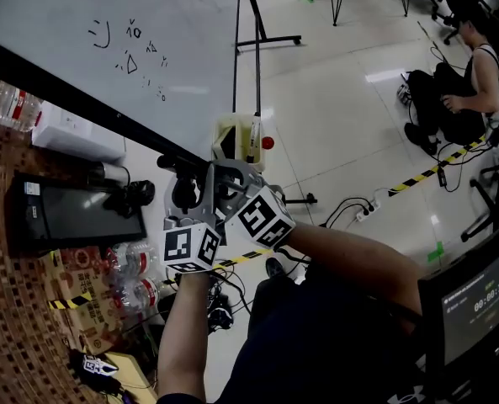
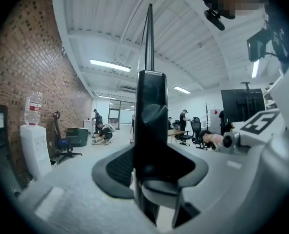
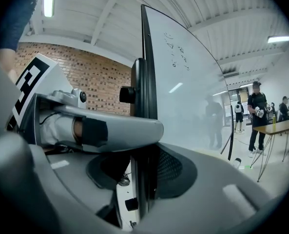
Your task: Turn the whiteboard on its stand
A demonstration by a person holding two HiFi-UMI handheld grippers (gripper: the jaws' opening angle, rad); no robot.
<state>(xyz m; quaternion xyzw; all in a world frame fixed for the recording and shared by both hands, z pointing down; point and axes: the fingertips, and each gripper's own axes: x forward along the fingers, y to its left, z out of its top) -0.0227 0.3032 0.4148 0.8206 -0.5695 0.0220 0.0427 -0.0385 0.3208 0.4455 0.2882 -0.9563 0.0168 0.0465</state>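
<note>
Brick wall fills the far left of the head view, and beside it stands a water dispenser with its bottle. Just below that lies a dark screen. Above them, the whiteboard stretches across the upper left. It's tipped well over, its black frame edge cutting diagonally down to the middle, with a few pen scribbles on the white face.

Now to the centre, where both grippers meet that lower frame edge, close together. The left gripper has its marker cube towards the camera. In its own view the left gripper has the black frame standing edge-on between the jaws, and the 2 pads are clamped on it from either side.

The right gripper sits just beside it. In the right gripper view the right gripper bites the same frame. The board's white face sweeps away to the right, and the left gripper lies across the left of the picture.

Further right, yellow-and-black tape lies on the pale floor. 1 seated person is up in the corner, well apart from the board. A monitor glows at lower right.
</note>
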